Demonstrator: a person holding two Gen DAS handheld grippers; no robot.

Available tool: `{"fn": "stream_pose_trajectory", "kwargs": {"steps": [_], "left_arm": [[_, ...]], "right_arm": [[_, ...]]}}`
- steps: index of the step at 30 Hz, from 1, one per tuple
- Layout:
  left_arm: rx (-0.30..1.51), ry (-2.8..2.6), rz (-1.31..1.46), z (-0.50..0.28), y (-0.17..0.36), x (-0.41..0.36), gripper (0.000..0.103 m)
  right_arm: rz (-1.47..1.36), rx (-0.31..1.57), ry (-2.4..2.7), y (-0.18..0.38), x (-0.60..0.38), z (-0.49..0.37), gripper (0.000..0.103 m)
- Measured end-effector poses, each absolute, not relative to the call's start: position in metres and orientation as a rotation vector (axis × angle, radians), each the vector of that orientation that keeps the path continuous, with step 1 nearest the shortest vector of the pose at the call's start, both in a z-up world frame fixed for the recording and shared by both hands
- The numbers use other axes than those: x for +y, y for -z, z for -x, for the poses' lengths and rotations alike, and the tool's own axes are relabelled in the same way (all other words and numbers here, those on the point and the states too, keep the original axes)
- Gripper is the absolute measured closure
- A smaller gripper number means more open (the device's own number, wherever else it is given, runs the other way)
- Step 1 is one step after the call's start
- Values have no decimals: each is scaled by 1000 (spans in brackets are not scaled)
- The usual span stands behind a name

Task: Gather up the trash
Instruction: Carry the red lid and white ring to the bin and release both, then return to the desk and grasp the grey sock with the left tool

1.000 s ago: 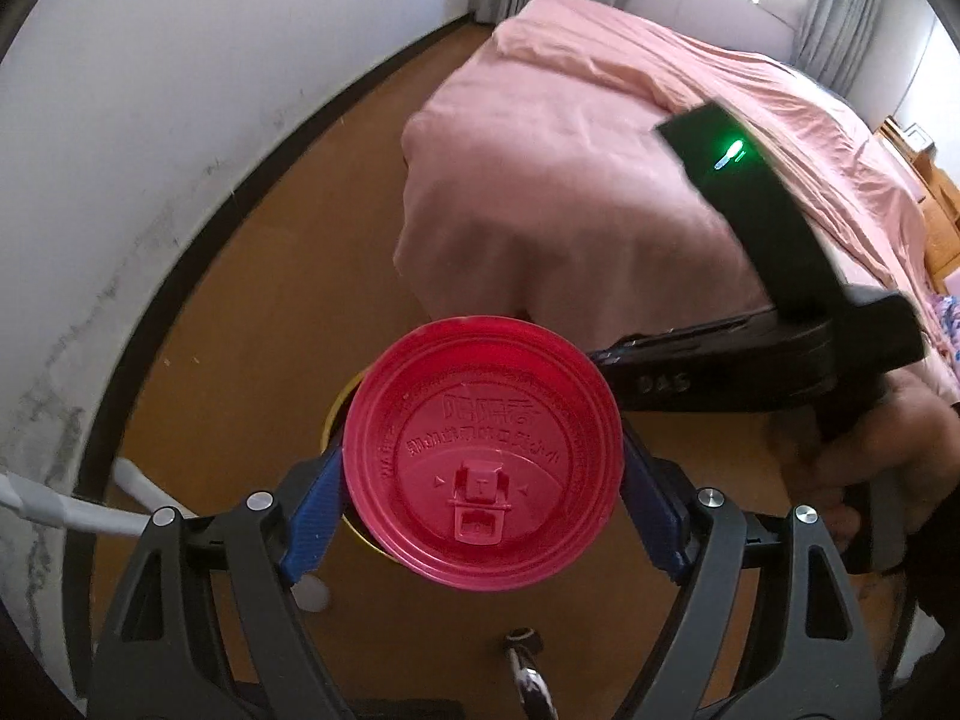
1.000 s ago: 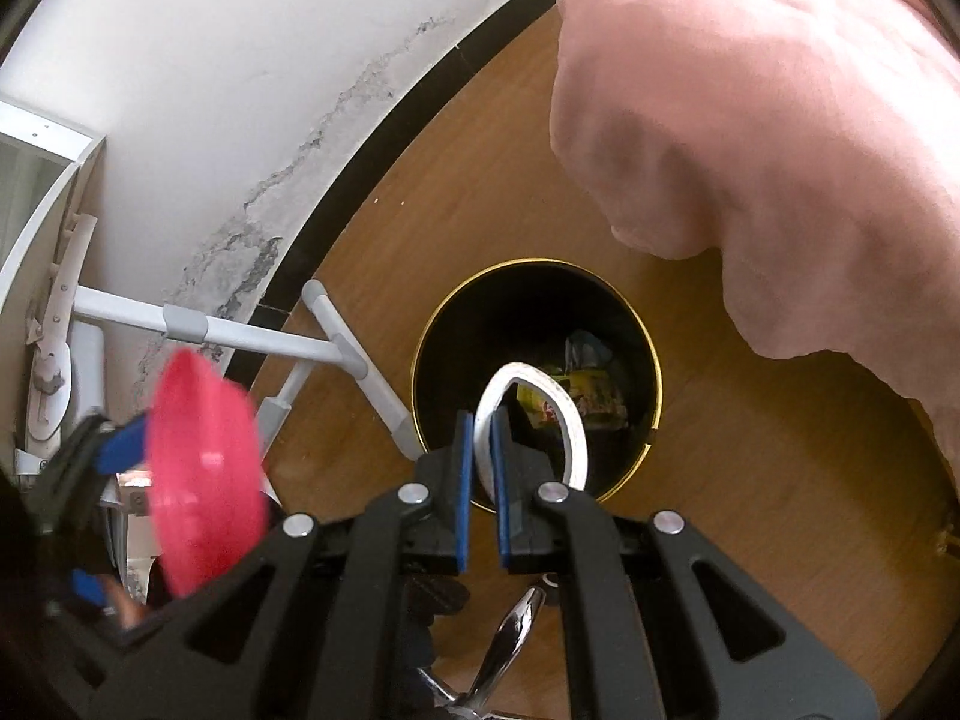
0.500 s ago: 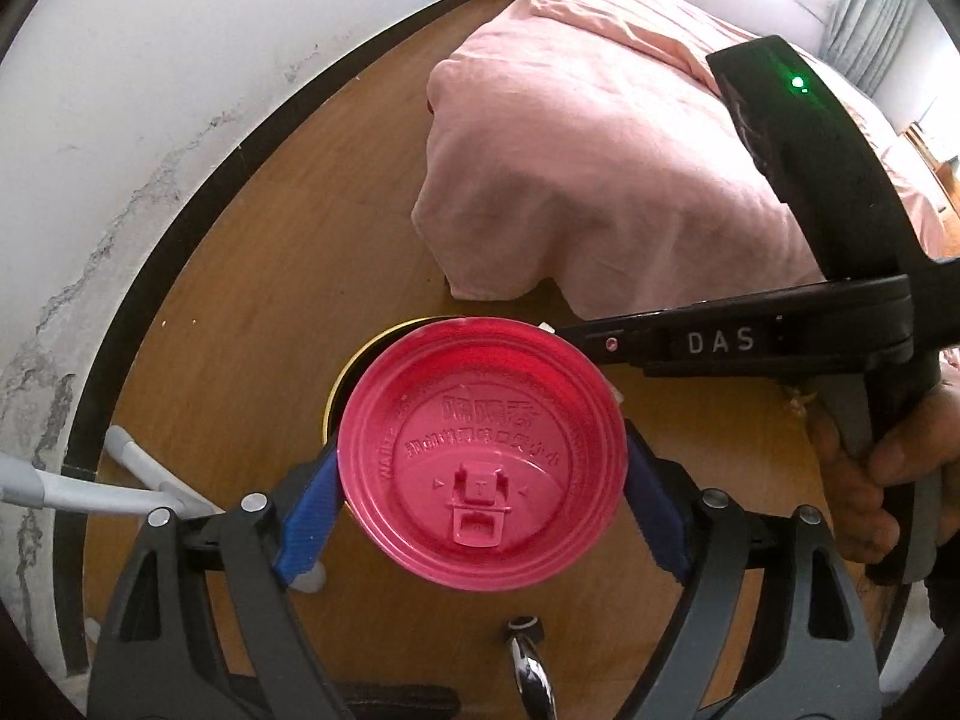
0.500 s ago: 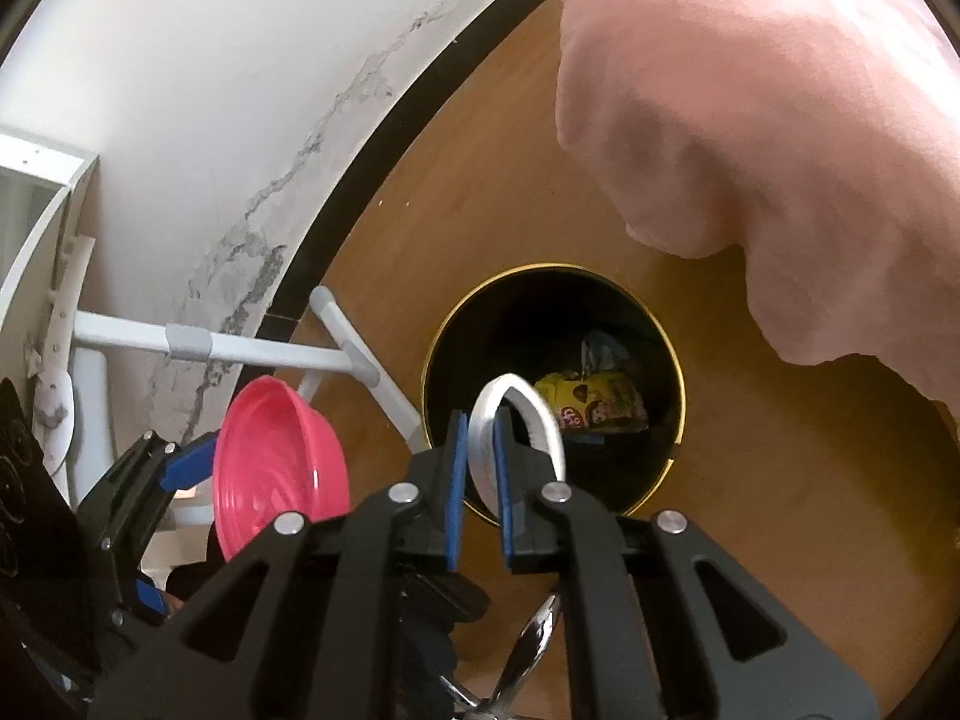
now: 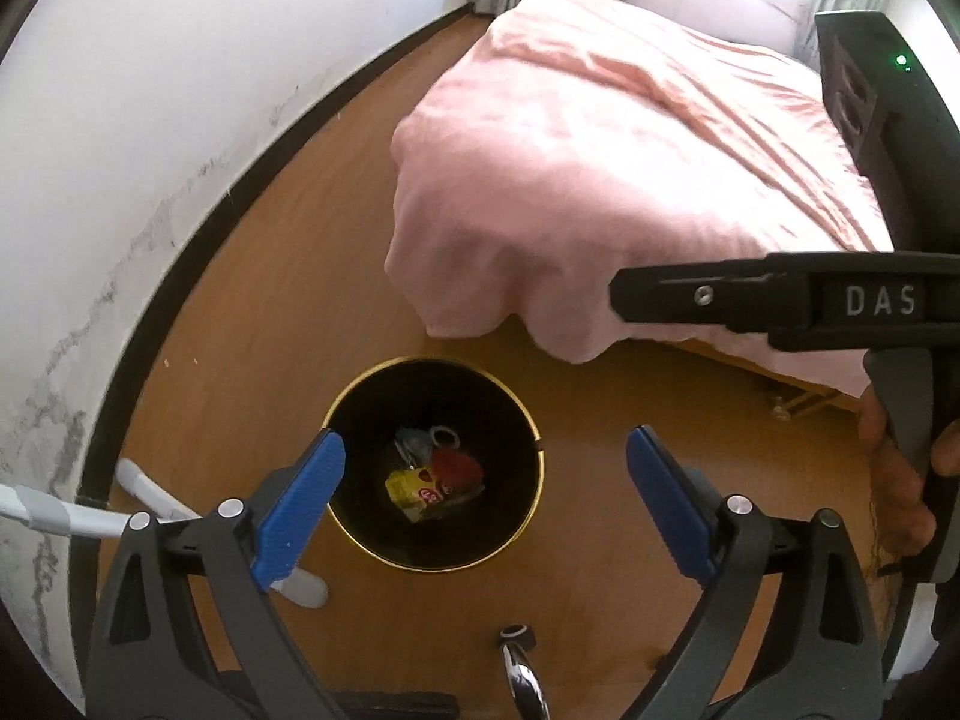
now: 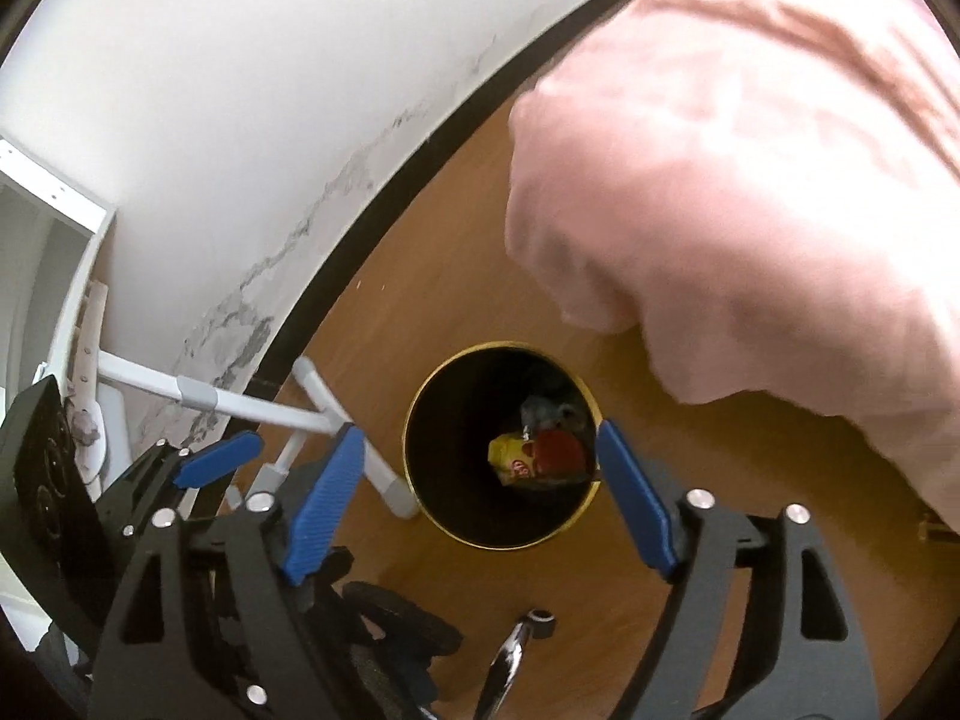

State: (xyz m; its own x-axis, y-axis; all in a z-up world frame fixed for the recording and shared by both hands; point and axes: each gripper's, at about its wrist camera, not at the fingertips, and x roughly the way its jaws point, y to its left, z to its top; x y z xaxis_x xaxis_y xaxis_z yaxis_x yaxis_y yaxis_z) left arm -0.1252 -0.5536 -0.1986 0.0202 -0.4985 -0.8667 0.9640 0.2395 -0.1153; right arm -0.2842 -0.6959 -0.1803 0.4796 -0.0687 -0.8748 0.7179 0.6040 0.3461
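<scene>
Trash (image 5: 433, 477) dim in bin (image 5: 366, 546), bed (image 5: 600, 180) cropped

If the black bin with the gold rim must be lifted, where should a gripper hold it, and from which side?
Grip the bin by its thin gold rim, coming straight down from above with one finger inside and one outside the wall. It stands upright and open, and the body looks too wide to span. The rim side away from the white frame seems freest. Both the left gripper and the right gripper are open.
</scene>
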Motion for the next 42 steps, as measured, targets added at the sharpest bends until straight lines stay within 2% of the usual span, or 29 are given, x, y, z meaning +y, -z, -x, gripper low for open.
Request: {"fn": "stream_pose_trajectory", "kwargs": {"steps": [6, 8, 12, 16, 22, 25, 30, 37, 38, 39, 40, 42], "left_arm": [[808, 1309, -570, 156, 105, -514, 11], [736, 1295, -544, 157, 74, -488, 11], [676, 1186, -443, 132, 19, -418, 11], [662, 980, -336, 87, -14, -331, 10], [653, 538, -273, 15, -20, -184, 7], [713, 354, -288, -18, -9, -115, 7], [774, 204, -171, -55, 4, -19, 7], [862, 159, -73, -106, 24, 34, 8], [872, 156, -75, -111, 28, 36, 9], [882, 159, -70, -117, 32, 39, 15], [891, 165, -66, -120, 35, 40, 28], [922, 177, -42, -129, 43, 46, 45]], "right_arm": [[-615, 852, 604, 95, -669, 304, 21], [-530, 817, 594, 65, -649, 297, 16], [-370, 772, 481, 16, -587, 253, 7], [-258, 757, 298, -11, -504, 178, 7], [-213, 744, 15, -26, -393, 78, 7], [-139, 712, -95, -24, -329, 34, 7], [-42, 766, -260, -21, -240, -14, 7], [-45, 844, -372, -6, -177, -53, 7], [-37, 849, -377, -5, -172, -55, 7], [-34, 856, -385, -4, -170, -57, 7], [-34, 863, -390, -3, -168, -59, 7], [-29, 880, -397, 0, -165, -65, 7]]}}
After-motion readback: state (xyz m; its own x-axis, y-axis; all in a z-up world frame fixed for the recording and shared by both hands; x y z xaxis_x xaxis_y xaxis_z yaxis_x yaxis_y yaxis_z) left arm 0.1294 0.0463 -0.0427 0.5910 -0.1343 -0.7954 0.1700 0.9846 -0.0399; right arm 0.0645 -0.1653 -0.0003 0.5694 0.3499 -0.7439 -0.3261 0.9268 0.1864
